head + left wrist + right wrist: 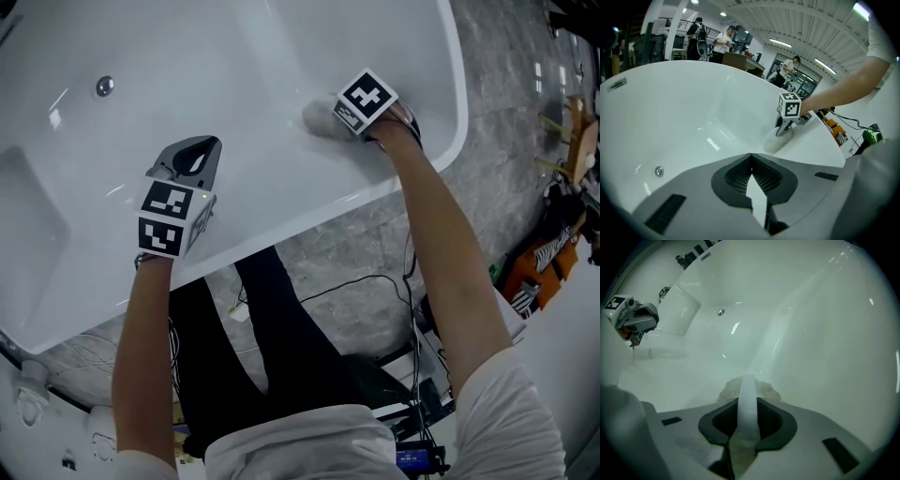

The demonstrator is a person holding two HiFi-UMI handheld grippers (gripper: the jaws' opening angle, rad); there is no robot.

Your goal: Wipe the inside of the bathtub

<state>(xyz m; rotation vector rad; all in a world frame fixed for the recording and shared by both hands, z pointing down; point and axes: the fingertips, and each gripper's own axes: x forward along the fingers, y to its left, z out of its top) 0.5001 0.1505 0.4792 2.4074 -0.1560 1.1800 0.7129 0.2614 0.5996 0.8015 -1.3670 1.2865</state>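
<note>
Since the bathtub [457,84] is all glossy white with a smooth rounded rim and soft curved walls, the ceiling lights show up as little streaks on it, and the only hard detail inside is a small round chrome fitting [105,86] on the sloping wall. The cloth [322,118] is a pale, fuzzy, crumpled wad, pretty much the same colour as the tub, and it sits against the inner wall just below the rim on the person's right side. The right gripper [345,112] is clamped on it: in the right gripper view a folded strip of the cloth runs straight up between the two dark ribbed pads, with the rest bunched up past the tips and pressed on the tub surface. The left gripper [199,150] is well apart from the cloth, over the near wall of the tub, its grey jaws closed tip to tip with nothing between them; can't tell if it's actually touching the tub. Both grippers are matte grey plastic with a black-and-white marker cube on the back. Outside the tub there's a grey stone-look tiled floor [506,169] with black cables [375,281] trailing across it.
</note>
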